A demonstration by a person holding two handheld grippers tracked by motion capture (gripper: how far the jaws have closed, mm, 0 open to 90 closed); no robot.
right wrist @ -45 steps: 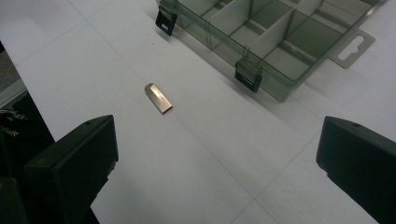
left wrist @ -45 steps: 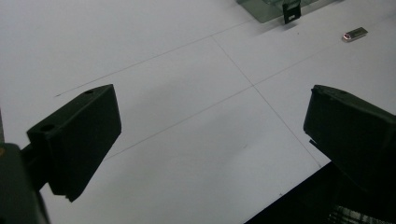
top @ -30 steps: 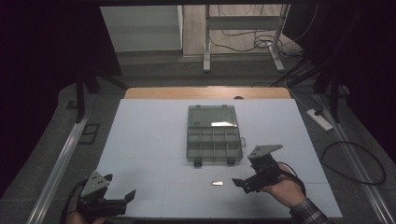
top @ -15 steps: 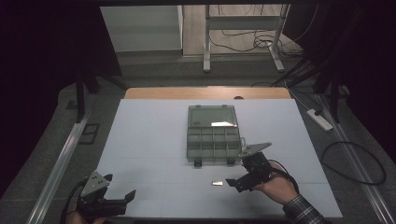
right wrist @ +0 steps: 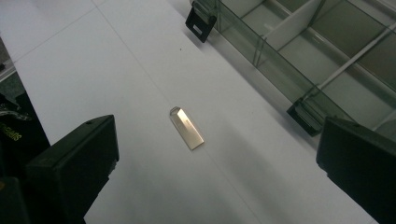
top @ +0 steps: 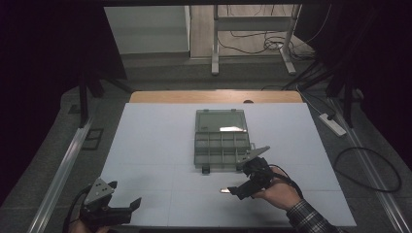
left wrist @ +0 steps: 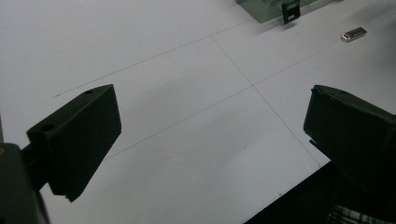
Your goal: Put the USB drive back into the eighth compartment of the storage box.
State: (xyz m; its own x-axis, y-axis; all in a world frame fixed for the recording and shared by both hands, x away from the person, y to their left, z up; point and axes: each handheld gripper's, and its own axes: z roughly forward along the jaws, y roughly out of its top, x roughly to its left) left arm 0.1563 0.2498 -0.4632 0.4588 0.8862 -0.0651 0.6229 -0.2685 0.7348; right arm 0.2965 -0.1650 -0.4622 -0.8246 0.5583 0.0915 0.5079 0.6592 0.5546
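Right hand-held gripper (right wrist: 217, 154), jaws spread, straddles the metal stick (right wrist: 187, 128) beside the organizer box (right wrist: 299, 56).

A small flat metal stick (right wrist: 187, 128) showed a brushed, glossy silver finish on the smooth matt white table (top: 160, 145). The compartment box (top: 221, 141) was clear, grey-tinted plastic with black latches; the right gripper (right wrist: 219, 172) looked matt black plastic.

Silver metal tag (right wrist: 187, 128) flat on white table (right wrist: 93, 60), tool (right wrist: 217, 163) jaws apart, compartment box (right wrist: 322, 51) beside
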